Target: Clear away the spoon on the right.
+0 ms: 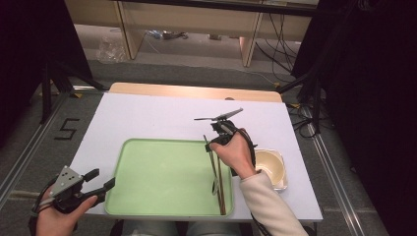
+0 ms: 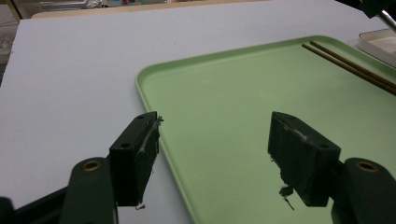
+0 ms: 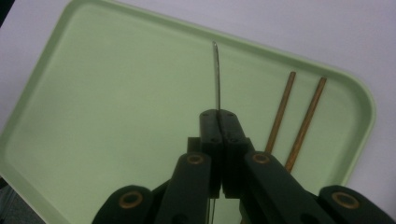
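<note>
A pale green tray [image 1: 147,196] lies on the white table. Two brown chopsticks [image 1: 221,191] rest side by side along its right rim, also seen as chopsticks [image 3: 280,112] in the right gripper view. My right gripper [image 1: 209,146] hangs over that side of the tray, its jaws shut on a thin metal utensil [image 3: 217,74]. The utensil [image 1: 215,182] reaches out over the tray just left of the chopsticks, seen edge-on. My left gripper [image 1: 101,179] is at the tray's near left corner. Its jaws [image 2: 215,144] stand open across the tray rim [image 2: 149,93], nothing between them.
A cream bowl [image 1: 270,167] sits in a shallow clear container just right of the tray, beside my right hand; its corner [image 2: 380,44] appears in the left gripper view. A wooden strip [image 1: 196,91] borders the table's far edge. Black stands and cables flank the table.
</note>
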The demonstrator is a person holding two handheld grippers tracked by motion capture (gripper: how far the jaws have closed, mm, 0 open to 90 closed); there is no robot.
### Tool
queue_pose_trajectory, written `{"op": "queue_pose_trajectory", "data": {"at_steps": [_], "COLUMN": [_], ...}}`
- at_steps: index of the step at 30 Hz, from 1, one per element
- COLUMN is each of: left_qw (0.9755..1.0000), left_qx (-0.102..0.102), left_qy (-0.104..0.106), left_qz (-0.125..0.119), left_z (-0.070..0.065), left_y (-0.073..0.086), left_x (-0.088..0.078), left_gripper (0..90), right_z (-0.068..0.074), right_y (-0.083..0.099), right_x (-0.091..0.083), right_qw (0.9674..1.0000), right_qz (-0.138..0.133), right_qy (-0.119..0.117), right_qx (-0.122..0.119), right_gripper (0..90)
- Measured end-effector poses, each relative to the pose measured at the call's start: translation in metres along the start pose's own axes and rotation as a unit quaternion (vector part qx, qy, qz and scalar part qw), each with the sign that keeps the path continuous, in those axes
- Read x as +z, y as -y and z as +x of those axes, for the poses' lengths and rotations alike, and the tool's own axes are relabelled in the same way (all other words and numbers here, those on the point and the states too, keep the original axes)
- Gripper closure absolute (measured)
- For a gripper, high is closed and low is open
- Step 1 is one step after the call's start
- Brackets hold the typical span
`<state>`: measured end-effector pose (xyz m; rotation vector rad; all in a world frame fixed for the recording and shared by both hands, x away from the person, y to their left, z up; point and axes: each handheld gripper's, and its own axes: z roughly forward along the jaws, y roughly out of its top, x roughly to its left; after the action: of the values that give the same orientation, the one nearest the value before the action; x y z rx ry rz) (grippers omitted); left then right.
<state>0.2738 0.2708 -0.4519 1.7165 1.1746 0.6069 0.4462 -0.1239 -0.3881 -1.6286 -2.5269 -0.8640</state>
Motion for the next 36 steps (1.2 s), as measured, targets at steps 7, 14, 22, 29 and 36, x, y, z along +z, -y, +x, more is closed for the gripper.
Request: {"op": "queue_pose_trajectory", "data": {"at_steps": [7, 14, 22, 29, 36], "left_qw": [1.0000, 1.0000, 1.0000, 1.0000, 1.0000], "left_qx": [0.000, 0.001, 0.001, 0.001, 0.001], "left_qy": [0.001, 0.001, 0.001, 0.002, 0.002], "left_qz": [0.000, 0.001, 0.001, 0.001, 0.001], "left_z": [0.000, 0.000, 0.000, 0.000, 0.000], "left_y": [0.000, 0.000, 0.000, 0.000, 0.000], "left_x": [0.000, 0.000, 0.000, 0.000, 0.000], "left_gripper": [33.4, 33.5, 33.5, 33.4, 33.4], "right_z": [0.003, 0.005, 0.006, 0.007, 0.006], "right_y": [0.001, 0.002, 0.004, 0.006, 0.007], "right_x": [0.010, 0.021, 0.031, 0.037, 0.042], "right_qw": [0.9998, 0.9997, 0.9994, 0.9991, 0.9989], "right_qz": [0.010, 0.021, 0.031, 0.041, 0.045], "right_qy": [0.002, 0.001, 0.001, 0.003, -0.004], "right_qx": [0.015, 0.009, 0.013, 0.011, 0.014], "right_gripper": [90.0, 90.0, 90.0, 90.0, 90.0]}}
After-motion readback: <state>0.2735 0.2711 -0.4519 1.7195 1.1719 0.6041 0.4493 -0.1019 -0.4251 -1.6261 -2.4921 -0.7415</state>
